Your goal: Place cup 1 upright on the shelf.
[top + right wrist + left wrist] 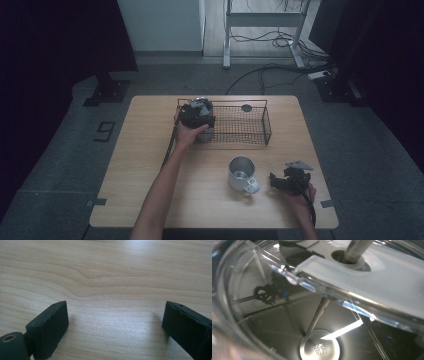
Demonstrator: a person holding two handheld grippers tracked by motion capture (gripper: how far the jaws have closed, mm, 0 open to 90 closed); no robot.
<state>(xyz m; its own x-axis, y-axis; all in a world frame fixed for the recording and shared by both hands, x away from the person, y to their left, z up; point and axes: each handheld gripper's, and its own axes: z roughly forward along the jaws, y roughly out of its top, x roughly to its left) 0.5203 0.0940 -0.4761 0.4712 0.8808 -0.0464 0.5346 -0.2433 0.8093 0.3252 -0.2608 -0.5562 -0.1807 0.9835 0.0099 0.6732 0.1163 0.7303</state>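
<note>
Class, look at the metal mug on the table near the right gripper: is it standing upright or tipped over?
Upright. The metal mug stands on its base on the table, its round open mouth facing up and its handle out to the side.

The high view is dim and a little soft; the wooden table (150,200) is the brightest part, and the room on both sides of it is almost black. In the left gripper view, strong glare lies on a clear lid (372,290) and everything is blurred. In the right gripper view, the wood (112,277) is sharp, with soft shadows beside the black jaws.
</note>
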